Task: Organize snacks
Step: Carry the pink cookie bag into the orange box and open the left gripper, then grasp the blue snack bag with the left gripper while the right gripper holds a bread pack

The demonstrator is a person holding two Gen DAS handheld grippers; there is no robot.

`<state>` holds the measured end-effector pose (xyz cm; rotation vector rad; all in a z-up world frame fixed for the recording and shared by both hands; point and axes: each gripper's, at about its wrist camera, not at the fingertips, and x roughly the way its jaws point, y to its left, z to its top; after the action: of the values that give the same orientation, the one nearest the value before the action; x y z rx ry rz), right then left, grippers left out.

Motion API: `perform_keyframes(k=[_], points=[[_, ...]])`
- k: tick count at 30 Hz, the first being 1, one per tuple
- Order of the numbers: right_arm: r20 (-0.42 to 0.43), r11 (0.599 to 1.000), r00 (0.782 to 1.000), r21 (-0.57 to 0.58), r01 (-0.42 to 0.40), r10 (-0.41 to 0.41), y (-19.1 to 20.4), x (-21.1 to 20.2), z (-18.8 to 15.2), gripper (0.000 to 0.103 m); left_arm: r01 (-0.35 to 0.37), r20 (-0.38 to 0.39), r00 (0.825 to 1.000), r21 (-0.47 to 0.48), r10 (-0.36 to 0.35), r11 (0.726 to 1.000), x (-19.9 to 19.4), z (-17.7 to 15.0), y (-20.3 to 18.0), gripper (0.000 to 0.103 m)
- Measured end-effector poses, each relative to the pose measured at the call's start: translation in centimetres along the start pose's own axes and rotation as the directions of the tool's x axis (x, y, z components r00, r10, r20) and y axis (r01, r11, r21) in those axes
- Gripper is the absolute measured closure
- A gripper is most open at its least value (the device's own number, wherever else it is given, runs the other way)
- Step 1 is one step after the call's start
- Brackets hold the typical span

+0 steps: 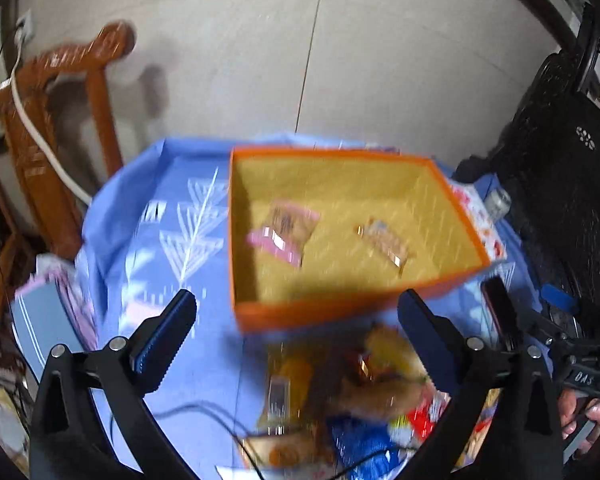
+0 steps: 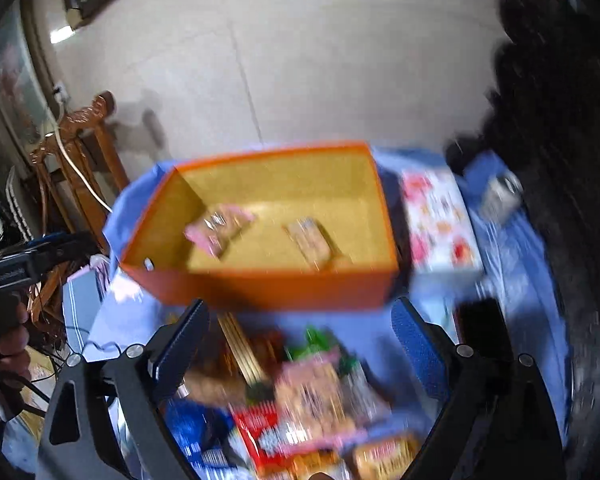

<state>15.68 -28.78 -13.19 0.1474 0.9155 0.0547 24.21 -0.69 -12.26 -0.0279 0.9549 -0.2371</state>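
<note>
Orange box (image 1: 340, 312) ahead of open left claw (image 1: 296, 304), snack pile (image 1: 352, 392) beneath

Left claw (image 1: 296, 304), right claw (image 2: 300, 316) — both agape, empty.

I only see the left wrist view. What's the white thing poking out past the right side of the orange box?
Observer: It's a white carton printed with pink and red pictures, lying on the blue cloth just beside the orange box.
Operator: Are the right tongs holding anything?
Observer: No. The right tongs are open, with nothing between them.
Operator: What's in the pile under them?
Observer: Among the blurred packets there's a green packet, which your view doesn't show.
</note>
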Motion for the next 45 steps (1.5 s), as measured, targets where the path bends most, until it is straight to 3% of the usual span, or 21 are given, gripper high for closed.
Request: perform_keyframes(k=[4, 8, 14, 19, 29, 30, 33, 35, 45], points=[[-0.107, 0.997, 0.994, 0.065, 0.030, -0.023, -2.3, -0.3, -4.5, 0.010, -0.018, -0.043, 0.999, 0.037, 0.020, 0.999, -0.5, -4.0, 0.0, 0.004], [-0.176, 0.995, 0.982, 0.057, 0.076, -0.065, -3.8, -1.5, -9.4, 0.010, -0.018, -0.070, 0.997, 0.066, 0.023, 0.998, -1.4, -7.0, -0.3, 0.004], [-0.264, 0.996, 0.962, 0.038, 0.076, -0.063, -4.2, -1.3, -15.6, 0.010, 0.016, -0.095, 0.995, 0.084, -0.008, 0.996, -3.0, -9.9, -2.0, 0.004], [-0.317, 0.995, 0.946, 0.037, 0.088, -0.072, -4.7, 0.2, -18.6, 0.010, 0.017, -0.091, 0.996, 0.139, -0.005, 0.990, -4.8, -11.6, -3.9, 0.004], [-0.328, 0.995, 0.944, 0.073, 0.068, -0.041, -6.1, 2.6, -20.5, 0.010, -0.043, -0.119, 0.991, 0.109, 0.056, 0.993, -6.8, -14.2, -2.2, 0.004], [-0.321, 0.995, 0.947, 0.081, 0.061, -0.032, -6.3, 2.6, -20.5, 0.012, -0.050, -0.121, 0.991, 0.104, 0.062, 0.993, -6.9, -14.5, -2.0, 0.004], [-0.315, 0.995, 0.949, 0.095, 0.042, -0.009, -6.7, 3.1, -20.5, 0.031, -0.069, -0.133, 0.988, 0.092, 0.081, 0.993, -7.0, -15.3, -1.5, 0.004], [-0.317, 0.991, 0.948, 0.121, 0.048, -0.008, -7.1, 3.3, -20.6, 0.031, -0.073, -0.140, 0.987, 0.093, 0.086, 0.993, -6.9, -15.9, -1.4, 0.004], [-0.229, 0.983, 0.973, 0.183, 0.013, 0.030, -6.7, -2.5, -19.5, 0.031, -0.047, -0.211, 0.975, 0.097, 0.066, 0.994, -2.6, -16.9, -4.7, 0.004]])
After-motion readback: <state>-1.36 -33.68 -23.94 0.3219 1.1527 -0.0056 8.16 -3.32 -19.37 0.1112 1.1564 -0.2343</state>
